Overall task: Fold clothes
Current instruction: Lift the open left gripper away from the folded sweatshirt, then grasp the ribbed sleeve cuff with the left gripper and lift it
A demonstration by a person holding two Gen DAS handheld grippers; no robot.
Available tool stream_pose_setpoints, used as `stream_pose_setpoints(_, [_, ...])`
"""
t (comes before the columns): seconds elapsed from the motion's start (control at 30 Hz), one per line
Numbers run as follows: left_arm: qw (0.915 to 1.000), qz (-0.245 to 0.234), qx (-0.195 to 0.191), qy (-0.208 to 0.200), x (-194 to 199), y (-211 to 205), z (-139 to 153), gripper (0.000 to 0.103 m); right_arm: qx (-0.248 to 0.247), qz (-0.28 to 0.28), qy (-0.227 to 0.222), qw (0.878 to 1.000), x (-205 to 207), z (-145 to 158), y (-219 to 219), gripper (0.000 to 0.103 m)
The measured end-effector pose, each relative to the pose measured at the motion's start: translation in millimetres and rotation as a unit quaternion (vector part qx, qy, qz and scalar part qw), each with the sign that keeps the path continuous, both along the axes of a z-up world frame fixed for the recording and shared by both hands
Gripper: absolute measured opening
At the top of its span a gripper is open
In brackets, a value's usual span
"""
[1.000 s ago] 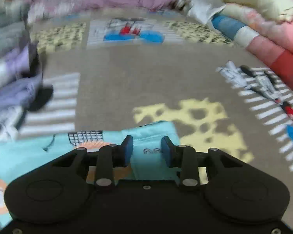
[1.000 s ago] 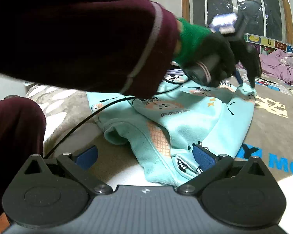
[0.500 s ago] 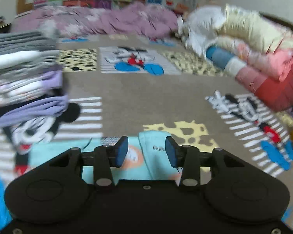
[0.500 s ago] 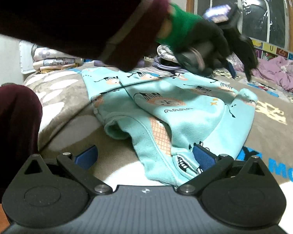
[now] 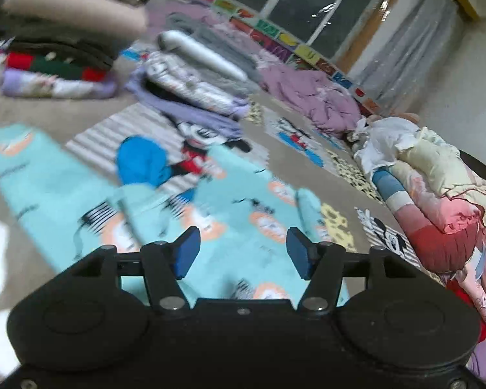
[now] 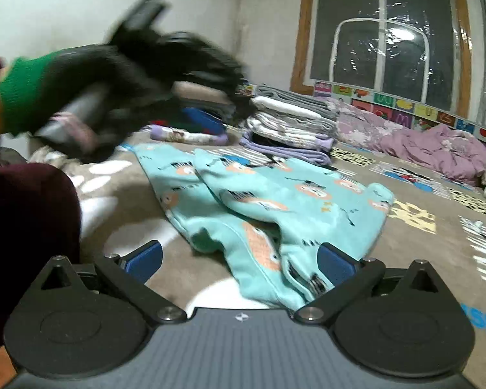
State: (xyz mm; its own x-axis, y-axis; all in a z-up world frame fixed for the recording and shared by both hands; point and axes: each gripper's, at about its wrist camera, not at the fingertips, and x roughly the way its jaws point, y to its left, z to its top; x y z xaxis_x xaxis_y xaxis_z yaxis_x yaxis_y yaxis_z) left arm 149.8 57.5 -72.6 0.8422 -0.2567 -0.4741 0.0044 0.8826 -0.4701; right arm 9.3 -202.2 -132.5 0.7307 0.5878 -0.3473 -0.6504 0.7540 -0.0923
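Two grippers, both mine: right gripper [image 6: 239, 261] spread wide and empty, with the hem of the turquoise printed pyjama garment [image 6: 275, 201] lying between its pads on the cartoon-print blanket [image 6: 437, 259]. Left gripper [image 5: 239, 253] also parted, above the same garment. Beyond it, folded clothes stacks [image 6: 291, 120]; farther, alphabet tiles, blurred, one reading "M" [image 6: 400, 117].

Garment [image 6: 275, 194] pale turquoise, printed with orange round patches and small black line drawings; blanket [image 6: 414, 259] beneath it grey-brown with yellow spotted panels, grey-and-white striped panels and cartoon mice in red, black and blue. Both claws black-bodied with blue pads [image 5: 186, 253]; glove [image 6: 107, 74] on the person's hand black with a green cuff, sleeve dark maroon. Folded pile [image 6: 291, 123] grey, white and lilac; crumpled bedding [image 6: 437, 146] mauve.
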Motion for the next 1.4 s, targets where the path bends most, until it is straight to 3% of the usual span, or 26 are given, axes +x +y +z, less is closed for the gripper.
stream_pose_setpoints(0.43, [0.9966, 0.031, -0.065, 0.041, -30.5, 27.2, -26.5, 0.058, -0.005, -0.050, -0.020, 0.999, 19.7, 0.0, -7.5, 0.101])
stream_pose_setpoints(0.67, [0.9933, 0.061, -0.089, 0.042, -32.8, 41.9, -41.3, 0.057, -0.015, -0.026, -0.031, 0.999, 28.3, -1.2, 8.6, 0.101])
stream_pose_setpoints(0.9, [0.9886, 0.108, -0.095, 0.044, -20.8, 59.3, -56.1, 0.055, -0.021, 0.005, 0.006, 1.000, 38.1, -9.7, 18.9, 0.101])
stream_pose_setpoints(0.97, [0.9871, 0.116, -0.100, 0.046, -15.4, 64.7, -61.7, 0.051, -0.030, 0.013, 0.033, 0.999, 43.7, -15.2, 21.6, 0.101])
stream_pose_setpoints(1.2, [0.9896, 0.109, -0.093, 0.012, 3.1, 69.2, -59.2, 0.006, -0.044, 0.019, 0.044, 0.998, 45.7, -18.9, 24.0, 0.102])
stream_pose_setpoints(1.4, [0.9946, 0.074, -0.061, -0.041, 2.7, 50.3, -19.9, 0.002, -0.034, 0.014, 0.039, 0.999, 44.3, -16.8, 21.6, 0.101])
